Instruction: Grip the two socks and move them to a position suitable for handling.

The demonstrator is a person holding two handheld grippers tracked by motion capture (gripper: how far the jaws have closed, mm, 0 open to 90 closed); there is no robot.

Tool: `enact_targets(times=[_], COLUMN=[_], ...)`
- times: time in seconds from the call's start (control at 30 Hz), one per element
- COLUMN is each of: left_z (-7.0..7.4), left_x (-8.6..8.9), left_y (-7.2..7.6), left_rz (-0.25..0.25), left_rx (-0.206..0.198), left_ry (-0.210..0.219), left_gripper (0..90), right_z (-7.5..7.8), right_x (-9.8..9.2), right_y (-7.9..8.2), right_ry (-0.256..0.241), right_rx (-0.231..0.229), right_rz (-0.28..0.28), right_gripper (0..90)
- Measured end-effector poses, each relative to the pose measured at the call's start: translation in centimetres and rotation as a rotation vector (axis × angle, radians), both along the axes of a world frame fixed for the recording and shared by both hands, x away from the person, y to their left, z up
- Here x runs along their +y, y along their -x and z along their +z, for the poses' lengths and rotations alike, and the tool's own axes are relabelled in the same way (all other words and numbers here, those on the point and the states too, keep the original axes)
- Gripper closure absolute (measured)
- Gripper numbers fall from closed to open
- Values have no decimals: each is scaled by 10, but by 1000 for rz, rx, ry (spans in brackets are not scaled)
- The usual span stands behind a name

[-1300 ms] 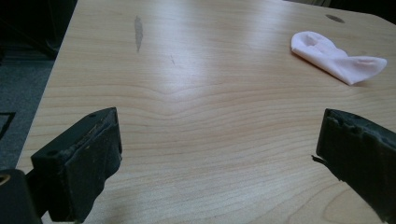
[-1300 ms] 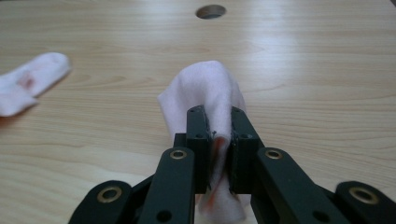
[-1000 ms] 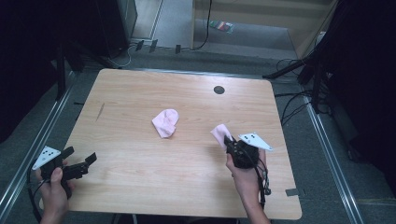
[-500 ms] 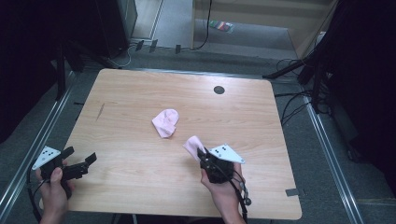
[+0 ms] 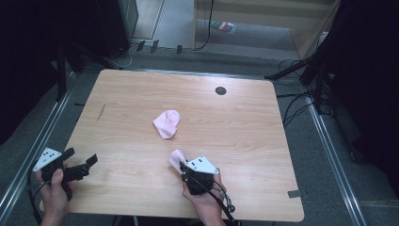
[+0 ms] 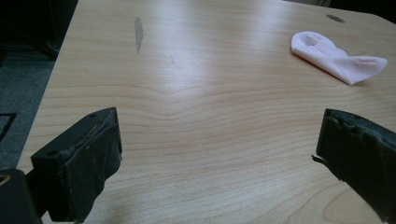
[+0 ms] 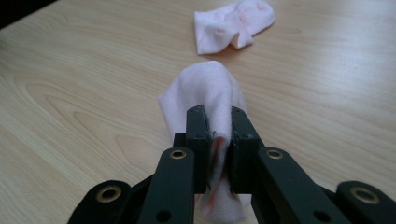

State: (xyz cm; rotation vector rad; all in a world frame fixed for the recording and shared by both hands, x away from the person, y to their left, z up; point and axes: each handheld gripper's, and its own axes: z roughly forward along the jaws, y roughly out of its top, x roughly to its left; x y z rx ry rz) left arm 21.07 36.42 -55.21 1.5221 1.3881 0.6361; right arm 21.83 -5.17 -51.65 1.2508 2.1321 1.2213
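On the counter (image 5: 141, 94), one sock (image 5: 166, 124) lies near the middle. A second sock (image 5: 176, 159) sits toward 6 o'clock from it, near but apart, pinched in the right hand-held gripper (image 5: 184, 170), which comes in from the counter's 6 o'clock edge. The left hand-held gripper (image 5: 81, 165) hangs over the 8 o'clock corner, well apart from both socks. A round hole (image 5: 220, 90) lies toward 1 o'clock from the middle sock, near the far edge.

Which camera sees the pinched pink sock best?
The right gripper view: the held sock is close, clamped between that hand-held gripper's jaws. The high view shows it small and partly hidden.
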Motion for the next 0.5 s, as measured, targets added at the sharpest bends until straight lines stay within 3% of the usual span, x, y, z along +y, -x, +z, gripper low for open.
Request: enact_targets(times=[0.03,0.07,0.13,0.17,0.27,0.3,0.33,0.37,0.5], left_z=[0,0,0,0,1,4,4,10,24], left_x=[0,0,0,-1,-1,-4,-4,-7,-27], left_y=[1,1,1,2,2,2,2,3,3], left_rz=[5,5,7,8,15,11,11,1,-31], left_rx=[-3,-3,-7,-13,-6,-9,-9,-11,-29], left_ry=[-1,-1,-2,-6,-17,-30,-30,-17,-5], left_gripper=[3,3,3,3,3,3,3,3,3], right_z=[-9,-9,-13,-10,-2,10,10,17,15], right_x=[5,5,7,2,-6,-20,-20,-32,-44], right_y=[-2,-2,-6,-9,-9,-9,-9,-11,-16], right_ry=[-3,-3,-54,-121,-140,-151,-151,-142,-102], right_rx=[16,16,63,103,87,59,59,54,70], right_rz=[8,8,43,58,43,12,12,-16,-65], right_gripper=[759,759,536,421,374,379,379,399,420])
